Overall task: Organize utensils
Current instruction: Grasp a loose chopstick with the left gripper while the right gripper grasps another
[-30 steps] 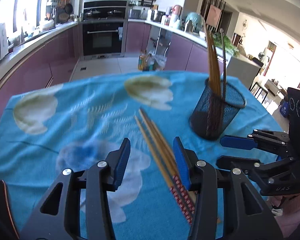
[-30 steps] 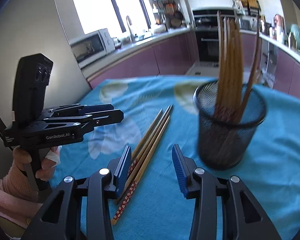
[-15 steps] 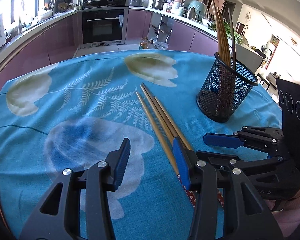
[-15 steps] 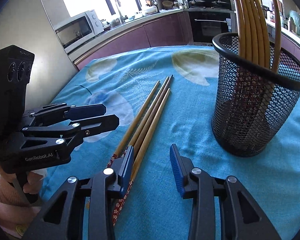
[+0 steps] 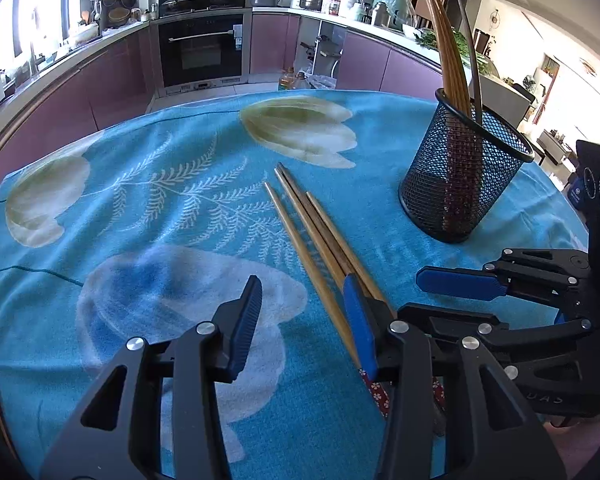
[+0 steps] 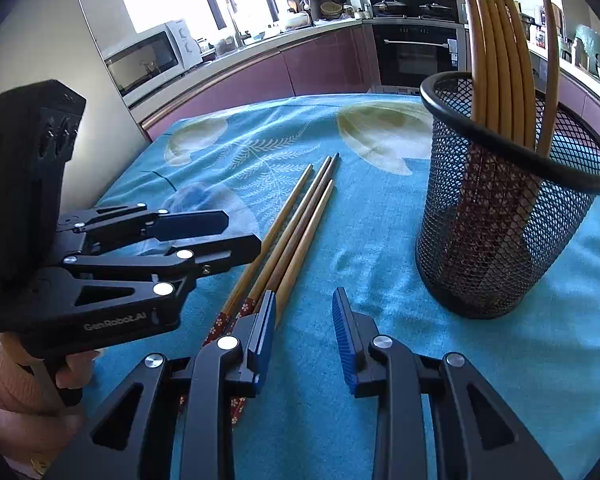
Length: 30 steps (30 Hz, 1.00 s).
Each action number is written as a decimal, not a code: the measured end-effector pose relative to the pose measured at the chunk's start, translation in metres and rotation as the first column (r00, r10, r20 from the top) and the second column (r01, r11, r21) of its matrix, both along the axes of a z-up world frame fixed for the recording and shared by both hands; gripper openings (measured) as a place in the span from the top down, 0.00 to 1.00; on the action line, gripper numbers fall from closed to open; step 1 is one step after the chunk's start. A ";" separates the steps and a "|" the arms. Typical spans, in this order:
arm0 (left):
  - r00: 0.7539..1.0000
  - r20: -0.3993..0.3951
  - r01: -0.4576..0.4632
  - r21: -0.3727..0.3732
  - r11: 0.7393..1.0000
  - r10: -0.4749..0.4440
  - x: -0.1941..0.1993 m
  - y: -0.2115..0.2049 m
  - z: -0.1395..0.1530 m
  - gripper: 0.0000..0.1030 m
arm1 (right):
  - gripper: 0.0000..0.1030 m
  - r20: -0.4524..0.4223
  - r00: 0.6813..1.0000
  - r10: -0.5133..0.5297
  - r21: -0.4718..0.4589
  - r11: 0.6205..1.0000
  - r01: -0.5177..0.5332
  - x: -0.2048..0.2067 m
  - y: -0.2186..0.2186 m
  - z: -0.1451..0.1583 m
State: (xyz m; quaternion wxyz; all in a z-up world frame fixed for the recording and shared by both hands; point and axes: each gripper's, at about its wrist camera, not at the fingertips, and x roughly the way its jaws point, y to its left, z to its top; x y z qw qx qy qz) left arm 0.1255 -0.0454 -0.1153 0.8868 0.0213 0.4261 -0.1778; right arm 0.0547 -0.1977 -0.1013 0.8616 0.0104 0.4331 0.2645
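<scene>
1. Lowered closer to the loose chopsticks [image 5: 320, 240] since a second ago: both grippers.
2. Left gripper [image 5: 304, 320]: parted, clasping nothing.
3. Right gripper [image 6: 304, 336]: just been narrowing, nothing between jaws, beside chopsticks' patterned ends.
4. Chopsticks flat on blue cloth [image 6: 380, 240], left of mesh holder [image 6: 500, 220].

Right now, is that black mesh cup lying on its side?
No, the black mesh cup stands upright on the blue cloth, with several chopsticks sticking up out of it.
</scene>
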 end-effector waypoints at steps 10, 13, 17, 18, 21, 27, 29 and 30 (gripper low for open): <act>1.000 -0.007 0.012 0.020 1.000 -0.012 0.004 -0.005 -0.005 0.64 | 0.80 0.001 1.000 -0.028 -0.040 0.999 0.028 0.001 -0.003 -0.002; 1.000 -0.012 0.015 0.026 1.000 -0.015 0.006 -0.007 -0.007 0.66 | 0.79 -0.005 1.000 -0.023 -0.011 1.000 0.023 0.001 -0.006 0.000; 1.000 -0.015 0.013 0.027 1.000 -0.013 0.008 -0.006 -0.008 0.67 | 0.79 -0.011 1.000 0.014 0.000 1.000 -0.014 0.000 0.002 0.000; 1.000 -0.019 0.013 0.029 1.000 -0.012 0.009 -0.006 -0.008 0.68 | 0.79 -0.007 1.000 0.022 -0.007 1.000 -0.022 -0.001 0.004 -0.001; 1.000 -0.022 0.017 0.031 0.999 -0.016 0.009 -0.006 -0.009 0.68 | 0.79 0.001 1.000 0.015 -0.020 1.000 -0.015 0.000 0.006 -0.001; 0.999 -0.028 0.031 0.039 0.999 -0.030 0.008 -0.005 -0.010 0.69 | 0.78 -0.004 1.000 -0.009 -0.028 1.000 0.009 0.004 0.001 0.000; 0.999 -0.028 0.033 0.045 0.998 -0.032 0.009 -0.006 -0.009 0.69 | 0.78 -0.003 1.000 -0.011 -0.038 0.999 0.010 0.006 0.003 0.000; 0.999 -0.028 0.034 0.051 0.998 -0.033 0.010 -0.007 -0.010 0.70 | 0.78 0.000 1.000 -0.013 -0.046 0.999 0.013 0.008 0.004 0.000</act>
